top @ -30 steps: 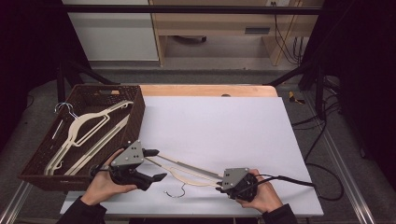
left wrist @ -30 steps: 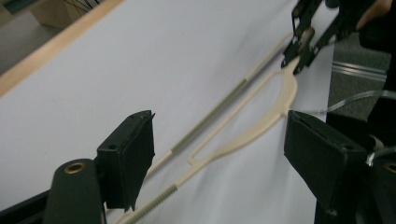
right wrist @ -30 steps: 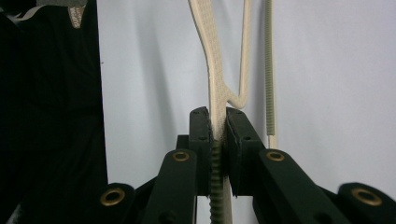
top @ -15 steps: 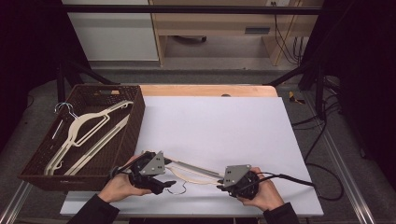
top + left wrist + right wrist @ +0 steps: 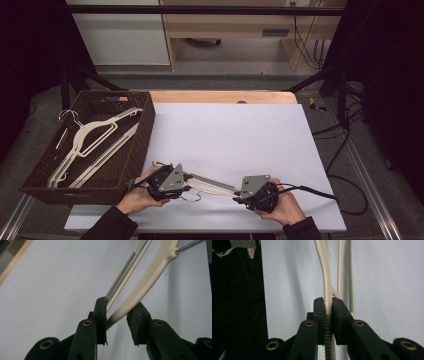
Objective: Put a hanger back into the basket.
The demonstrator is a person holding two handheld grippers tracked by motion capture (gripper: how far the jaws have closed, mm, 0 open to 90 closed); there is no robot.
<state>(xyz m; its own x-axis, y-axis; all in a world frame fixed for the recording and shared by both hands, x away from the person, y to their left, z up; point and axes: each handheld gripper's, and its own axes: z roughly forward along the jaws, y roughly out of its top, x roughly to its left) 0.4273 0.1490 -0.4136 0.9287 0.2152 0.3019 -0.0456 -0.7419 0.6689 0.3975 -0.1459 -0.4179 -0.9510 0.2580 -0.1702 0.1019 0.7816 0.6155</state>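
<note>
Two grippers meet at one cream hanger (image 5: 210,184) that lies on the white table (image 5: 235,140), just to the right of the brown basket (image 5: 142,145). The left gripper (image 5: 117,315) has its jaws apart around one curved arm of the hanger, and the arm touches the left jaw. The right gripper (image 5: 329,307) has its jaws squeezed tight on the other end of the hanger. The hanger's metal hook (image 5: 191,197) lies on the table near the left gripper. Inside the basket lie more cream hangers (image 5: 95,142)
</note>
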